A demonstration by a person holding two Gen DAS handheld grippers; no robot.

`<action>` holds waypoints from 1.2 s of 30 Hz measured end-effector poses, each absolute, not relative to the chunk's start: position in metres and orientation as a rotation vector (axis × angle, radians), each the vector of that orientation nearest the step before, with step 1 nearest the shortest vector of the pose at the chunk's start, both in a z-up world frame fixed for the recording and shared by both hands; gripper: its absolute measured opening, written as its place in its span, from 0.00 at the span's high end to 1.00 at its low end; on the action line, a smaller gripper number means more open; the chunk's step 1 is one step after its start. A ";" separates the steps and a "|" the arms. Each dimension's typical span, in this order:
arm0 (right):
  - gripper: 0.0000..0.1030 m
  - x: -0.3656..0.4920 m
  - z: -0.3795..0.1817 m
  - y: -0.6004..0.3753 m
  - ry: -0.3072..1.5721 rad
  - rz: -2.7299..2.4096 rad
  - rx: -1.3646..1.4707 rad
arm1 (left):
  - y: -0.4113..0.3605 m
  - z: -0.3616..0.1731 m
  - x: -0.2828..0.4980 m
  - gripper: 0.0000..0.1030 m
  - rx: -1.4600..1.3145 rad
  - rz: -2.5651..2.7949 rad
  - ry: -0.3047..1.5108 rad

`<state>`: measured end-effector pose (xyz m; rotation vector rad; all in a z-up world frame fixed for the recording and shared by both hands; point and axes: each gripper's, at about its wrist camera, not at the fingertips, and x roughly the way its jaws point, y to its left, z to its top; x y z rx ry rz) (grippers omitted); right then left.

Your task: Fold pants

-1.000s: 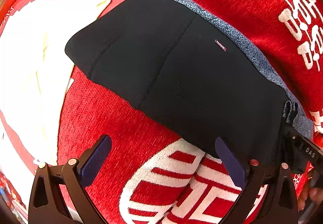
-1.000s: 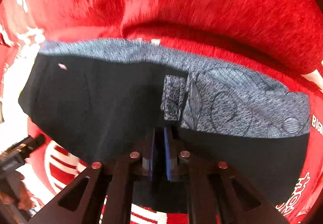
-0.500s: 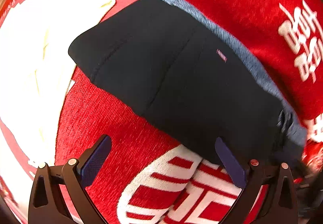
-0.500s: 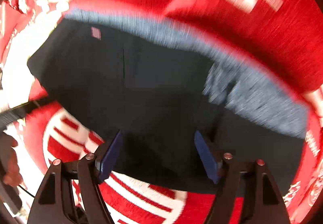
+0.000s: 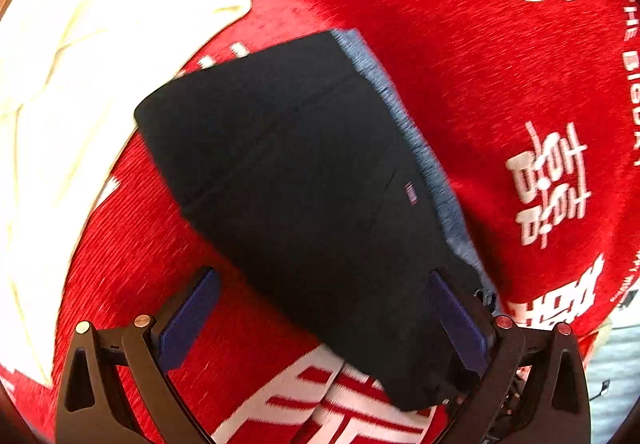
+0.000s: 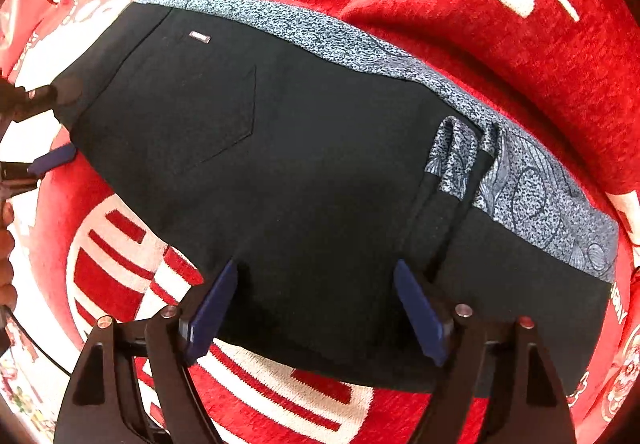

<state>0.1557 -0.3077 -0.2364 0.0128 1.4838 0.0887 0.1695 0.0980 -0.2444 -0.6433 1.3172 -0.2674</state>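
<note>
Folded pants (image 6: 280,172) are lying on the red blanket (image 6: 500,56), long axis running left to right. Right gripper (image 6: 316,308) is opening, released above the near edge; left gripper (image 5: 324,324), spread, is hovering at the left end.

- A red blanket (image 6: 500,56) with white woven characters and striped emblems covers the whole surface, rumpled into a ridge on the far side.
- Black pants (image 6: 304,180), folded into a compact block, lie flat on it, patterned grey-blue waistband (image 6: 532,196) along the far edge.
- Far left, a cream cloth (image 5: 80,84), possibly part of the blanket's print.
</note>
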 end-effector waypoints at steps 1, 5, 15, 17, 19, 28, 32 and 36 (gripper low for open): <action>0.18 0.156 -0.238 -0.308 1.482 0.089 0.016 | 0.098 -0.246 0.171 0.00 -0.650 -0.284 1.309; 0.18 0.155 -0.238 -0.310 1.475 0.091 0.020 | 0.094 -0.246 0.175 0.00 -0.674 -0.317 1.284; 0.18 0.152 -0.233 -0.314 1.471 0.105 0.034 | 0.075 -0.250 0.200 0.00 -0.701 -0.215 1.258; 0.18 0.155 -0.228 -0.317 1.481 0.115 0.056 | 0.066 -0.248 0.203 0.03 -0.654 -0.171 1.277; 0.20 0.161 -0.221 -0.324 1.486 0.122 0.084 | 0.059 -0.243 0.203 0.19 -0.577 -0.091 1.287; 0.19 0.231 -0.161 -0.336 1.482 0.197 0.223 | 0.007 -0.218 0.186 0.65 -0.029 -0.060 1.185; 0.16 0.286 -0.149 -0.299 1.548 0.344 0.241 | -0.016 -0.216 0.175 0.65 0.150 -0.068 1.125; 0.15 0.341 -0.149 -0.245 1.617 0.475 0.257 | -0.016 -0.215 0.170 0.65 0.213 -0.071 1.098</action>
